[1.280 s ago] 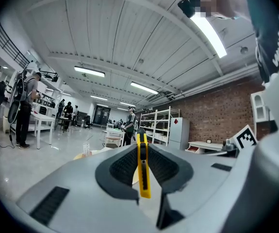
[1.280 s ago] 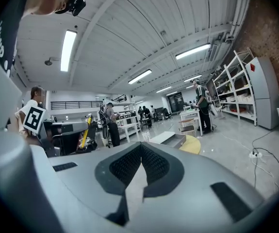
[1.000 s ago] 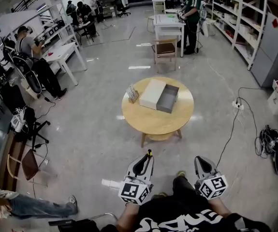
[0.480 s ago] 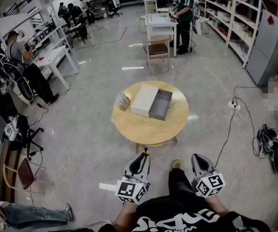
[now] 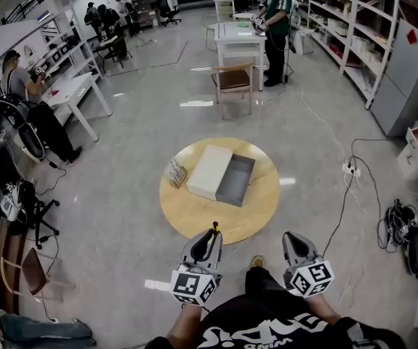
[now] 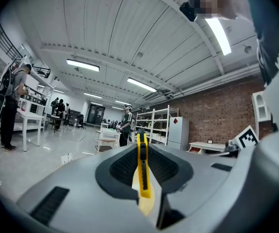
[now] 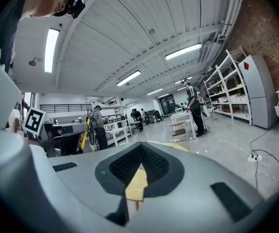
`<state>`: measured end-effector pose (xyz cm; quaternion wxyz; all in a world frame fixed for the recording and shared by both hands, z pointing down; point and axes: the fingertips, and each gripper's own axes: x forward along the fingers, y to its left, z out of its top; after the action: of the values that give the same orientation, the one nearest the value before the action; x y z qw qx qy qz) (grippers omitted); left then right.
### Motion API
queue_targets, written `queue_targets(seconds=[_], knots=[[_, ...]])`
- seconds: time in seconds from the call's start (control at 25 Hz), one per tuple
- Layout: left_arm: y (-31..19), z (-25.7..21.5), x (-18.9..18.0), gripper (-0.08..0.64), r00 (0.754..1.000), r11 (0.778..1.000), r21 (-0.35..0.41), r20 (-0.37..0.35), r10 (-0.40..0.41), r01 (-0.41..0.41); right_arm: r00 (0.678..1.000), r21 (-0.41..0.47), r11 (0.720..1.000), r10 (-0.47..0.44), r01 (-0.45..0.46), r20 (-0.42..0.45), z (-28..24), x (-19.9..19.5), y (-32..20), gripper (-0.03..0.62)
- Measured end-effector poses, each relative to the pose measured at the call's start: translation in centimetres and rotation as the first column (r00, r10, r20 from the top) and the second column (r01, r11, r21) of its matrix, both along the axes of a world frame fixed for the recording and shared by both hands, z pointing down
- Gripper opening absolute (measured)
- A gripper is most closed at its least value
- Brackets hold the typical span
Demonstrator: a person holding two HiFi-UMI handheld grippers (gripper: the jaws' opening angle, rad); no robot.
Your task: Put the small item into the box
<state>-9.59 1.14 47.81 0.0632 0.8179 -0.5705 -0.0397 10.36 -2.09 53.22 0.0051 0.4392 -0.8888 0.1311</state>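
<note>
Left gripper (image 5: 213,234): jaws clamped on upright yellow utility knife (image 6: 142,178). Right gripper (image 5: 291,238): jaws together, empty. Round table (image 5: 263,213) farther off, open box (image 5: 236,180) at its centre.

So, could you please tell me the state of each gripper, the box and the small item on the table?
Left gripper: shut on the yellow cutter.
Right gripper: shut, nothing between the jaws.
Box: open, on the round table.
Small item: on the table beside the box, not inside it.
</note>
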Motion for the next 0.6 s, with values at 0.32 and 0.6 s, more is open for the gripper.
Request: queue_targets(seconds=[0.32,0.6], knots=[[-8.2,-1.4,-0.6,0.071,0.998,0.998,0.002,-0.011,-0.065,0.065,0.999,-0.007,0.999,-0.042,0.041,-0.008,-1.2,0.2,-9.1,0.003],[-14.2,-2.5,-1.1,0.071,0.99,0.99,0.024,-0.016,-0.137,0.137,0.995,0.017,0.994,-0.104,0.104,-0.01,-2.6,-0.4,-16.3,0.003]])
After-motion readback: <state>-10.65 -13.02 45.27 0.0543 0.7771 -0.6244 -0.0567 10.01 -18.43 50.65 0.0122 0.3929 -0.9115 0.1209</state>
